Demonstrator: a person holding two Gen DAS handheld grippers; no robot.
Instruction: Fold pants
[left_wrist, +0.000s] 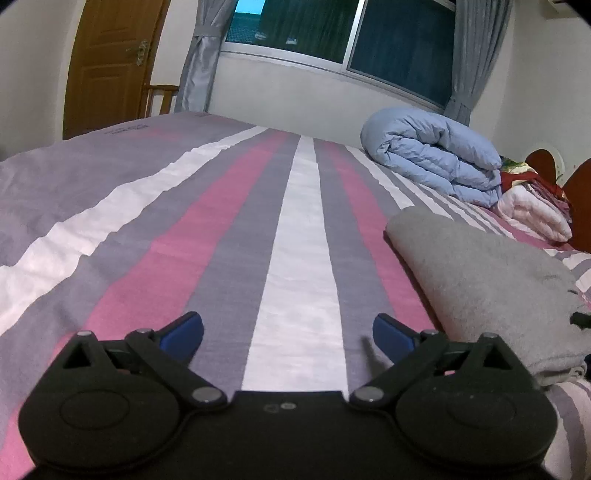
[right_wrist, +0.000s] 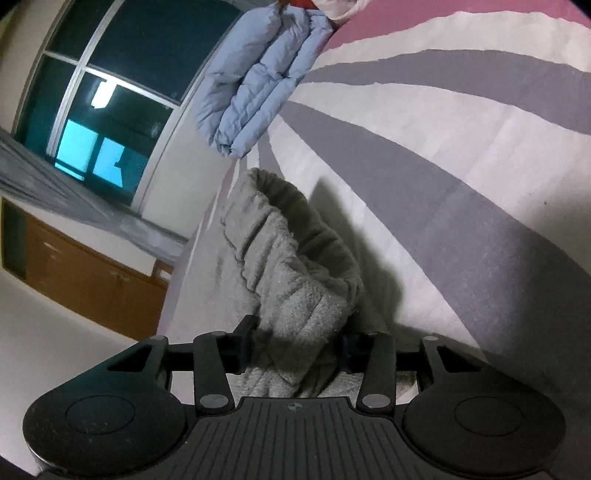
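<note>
The grey fleece pants (left_wrist: 484, 280) lie folded on the striped bed, at the right of the left wrist view. My left gripper (left_wrist: 288, 334) is open and empty, low over the bedspread just left of the pants. In the right wrist view my right gripper (right_wrist: 297, 349) is shut on the bunched elastic waistband of the pants (right_wrist: 295, 258), which rises in front of the camera. The fingertips are mostly hidden by the fabric.
The pink, grey and white striped bedspread (left_wrist: 221, 229) covers the bed. A folded light blue duvet (left_wrist: 436, 155) and a pink-white quilt (left_wrist: 532, 214) sit at the far right by the headboard. A window, curtains and a wooden door stand beyond the bed.
</note>
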